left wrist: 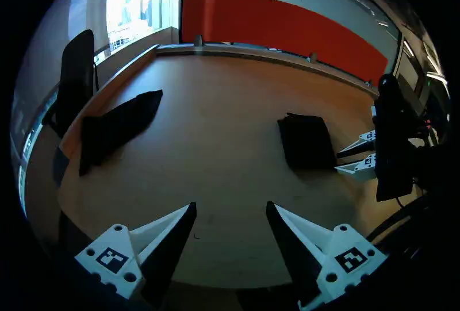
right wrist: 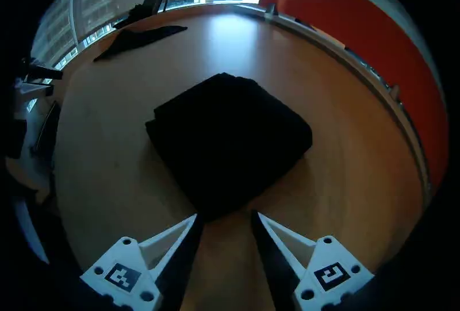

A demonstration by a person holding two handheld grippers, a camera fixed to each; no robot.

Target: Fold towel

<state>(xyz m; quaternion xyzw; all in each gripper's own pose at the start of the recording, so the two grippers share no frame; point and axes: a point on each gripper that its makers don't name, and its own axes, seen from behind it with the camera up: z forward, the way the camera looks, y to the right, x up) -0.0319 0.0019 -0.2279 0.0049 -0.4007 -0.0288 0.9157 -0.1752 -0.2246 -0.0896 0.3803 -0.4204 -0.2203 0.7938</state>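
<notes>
Towel (right wrist: 230, 138) is seen folded into a thick black square at the middle of the right gripper view, lying flat on the table (right wrist: 345, 156). Its near corner is found just at the gap between the tips of the right gripper (right wrist: 225, 219), whose jaws are spread moderately apart with nothing clamped; whether the corner is touched cannot be told. In the left gripper view the towel is placed right of centre, and the right gripper is seen just beside its right edge. The left gripper (left wrist: 230, 206) is held wide open and empty at the bottom of the frame, over bare table. A second dark cloth (left wrist: 118, 124) is spread loosely at the left, near a chair (left wrist: 75, 81)
</notes>
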